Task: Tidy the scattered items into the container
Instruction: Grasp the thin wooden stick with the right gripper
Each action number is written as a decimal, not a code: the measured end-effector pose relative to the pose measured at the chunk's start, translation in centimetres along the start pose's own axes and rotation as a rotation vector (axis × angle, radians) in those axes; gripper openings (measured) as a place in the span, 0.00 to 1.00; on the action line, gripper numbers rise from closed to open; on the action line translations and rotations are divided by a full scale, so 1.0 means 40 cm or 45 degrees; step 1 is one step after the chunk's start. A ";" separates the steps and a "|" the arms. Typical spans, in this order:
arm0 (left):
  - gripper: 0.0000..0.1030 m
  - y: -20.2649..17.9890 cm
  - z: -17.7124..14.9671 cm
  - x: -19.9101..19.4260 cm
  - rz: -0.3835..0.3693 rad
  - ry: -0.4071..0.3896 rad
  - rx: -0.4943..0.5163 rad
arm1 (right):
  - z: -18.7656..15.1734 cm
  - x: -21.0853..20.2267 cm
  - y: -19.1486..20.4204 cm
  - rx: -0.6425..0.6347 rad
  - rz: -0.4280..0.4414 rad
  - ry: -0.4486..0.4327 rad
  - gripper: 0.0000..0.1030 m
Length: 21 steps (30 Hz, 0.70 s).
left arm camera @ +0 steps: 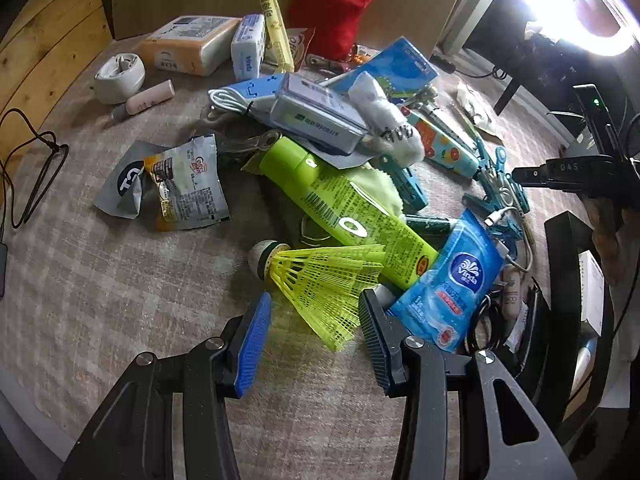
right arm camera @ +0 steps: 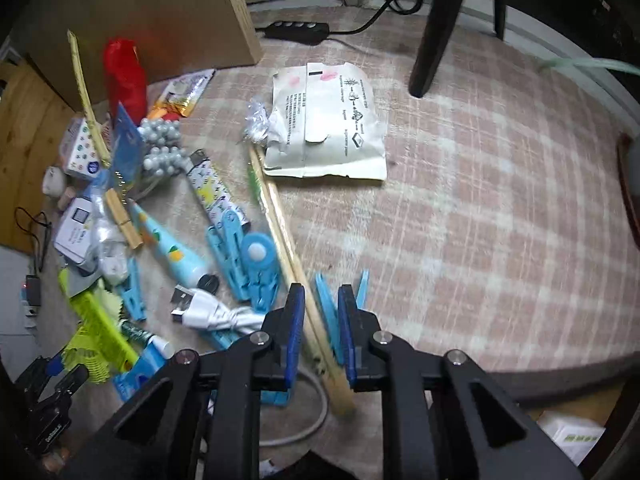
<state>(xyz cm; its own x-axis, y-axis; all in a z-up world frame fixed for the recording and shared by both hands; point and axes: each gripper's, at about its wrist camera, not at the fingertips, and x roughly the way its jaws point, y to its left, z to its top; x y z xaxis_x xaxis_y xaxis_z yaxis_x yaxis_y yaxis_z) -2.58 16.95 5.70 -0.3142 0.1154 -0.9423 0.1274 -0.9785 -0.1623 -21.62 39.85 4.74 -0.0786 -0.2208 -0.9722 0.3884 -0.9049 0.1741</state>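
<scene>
1. Left gripper (left arm camera: 314,340): jaws about half open around the skirt of a yellow plastic mesh shuttlecock (left arm camera: 320,280) lying on the checked carpet (left arm camera: 120,300); pad contact cannot be told.
2. Right gripper (right arm camera: 322,334): jaws narrowed around a blue plastic clothes peg (right arm camera: 328,312) and pale wooden chopsticks (right arm camera: 288,256); grip unclear.
3. Black container (left arm camera: 560,264) beside the pile.

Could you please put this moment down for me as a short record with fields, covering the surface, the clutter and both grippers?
surface: checked pink-and-cream cloth
clutter: heap of small items, among them a green tube and a blue Vinda tissue pack
left gripper: jaws apart around the skirt of a yellow shuttlecock
right gripper: jaws narrow around a blue clothes peg, beside wooden chopsticks
container: not clearly in view
</scene>
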 end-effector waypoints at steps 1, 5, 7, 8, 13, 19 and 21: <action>0.41 0.002 0.001 0.002 0.001 0.002 -0.004 | 0.004 0.007 0.001 -0.007 -0.006 0.007 0.16; 0.36 0.009 0.004 0.009 0.002 0.009 -0.014 | 0.019 0.023 0.014 -0.034 0.012 0.020 0.16; 0.35 0.011 0.005 0.011 0.002 0.011 -0.019 | 0.030 0.027 0.024 -0.053 0.026 0.028 0.16; 0.35 0.013 0.005 0.013 0.004 0.013 -0.022 | 0.034 0.027 0.028 -0.063 0.033 0.031 0.16; 0.35 0.022 0.006 0.014 0.005 0.014 -0.024 | 0.054 0.038 0.059 -0.140 -0.019 0.046 0.16; 0.26 0.036 0.011 0.021 0.021 0.013 -0.038 | 0.086 0.056 0.062 -0.166 -0.036 0.040 0.16; 0.20 0.041 0.010 0.024 0.021 0.016 -0.045 | 0.092 0.060 0.062 -0.172 -0.043 0.035 0.13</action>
<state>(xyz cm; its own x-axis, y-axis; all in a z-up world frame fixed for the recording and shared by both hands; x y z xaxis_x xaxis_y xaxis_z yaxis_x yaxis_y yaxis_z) -3.08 15.40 4.63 -0.3001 0.1020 -0.9485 0.1658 -0.9736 -0.1571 -24.23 35.72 3.43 -0.0692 -0.1796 -0.9813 0.5064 -0.8538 0.1205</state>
